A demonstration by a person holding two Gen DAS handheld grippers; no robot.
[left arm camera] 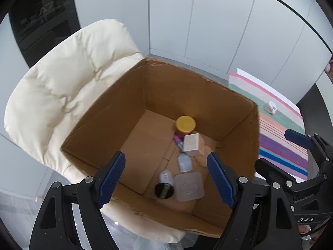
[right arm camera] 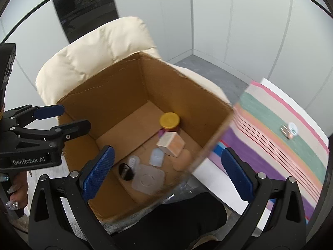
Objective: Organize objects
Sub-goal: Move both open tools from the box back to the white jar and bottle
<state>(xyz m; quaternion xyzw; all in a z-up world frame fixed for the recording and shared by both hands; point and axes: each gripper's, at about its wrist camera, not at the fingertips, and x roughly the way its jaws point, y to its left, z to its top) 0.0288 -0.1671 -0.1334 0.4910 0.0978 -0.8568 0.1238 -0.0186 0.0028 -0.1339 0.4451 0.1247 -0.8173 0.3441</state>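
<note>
We hover both tools over the open cardboard box [left arm camera: 108, 112], which sits on a cream padded chair [left arm camera: 62, 79], and nothing is between the pads of either one. The left gripper [left arm camera: 166, 177] has its jaws standing wide apart and empty above the box's near corner, and the right gripper [right arm camera: 168, 173] is likewise spread and empty, straddling the box's right wall. Inside the box several things already lie gathered toward the right side of the floor: a yellow-lidded jar [left arm camera: 185, 124] standing near the far wall, a small white carton [left arm camera: 192, 144] just in front of it, a small clear bottle [left arm camera: 184, 162], a black-capped tube [left arm camera: 164, 184] on its side, and a flat translucent lid [left arm camera: 189, 186] beside that tube. We judge that we are between picks, with a drop into the box done and the next item still to fetch. One small jar with a white cap [right arm camera: 290, 130] remains on the striped cloth [right arm camera: 270, 114], well apart from the box, lying with something small we cannot make out. The next move calls for the right tool to swing over the cloth, come down with jaws either side of that jar, and close gently, since it looks light and likely to roll.
</note>
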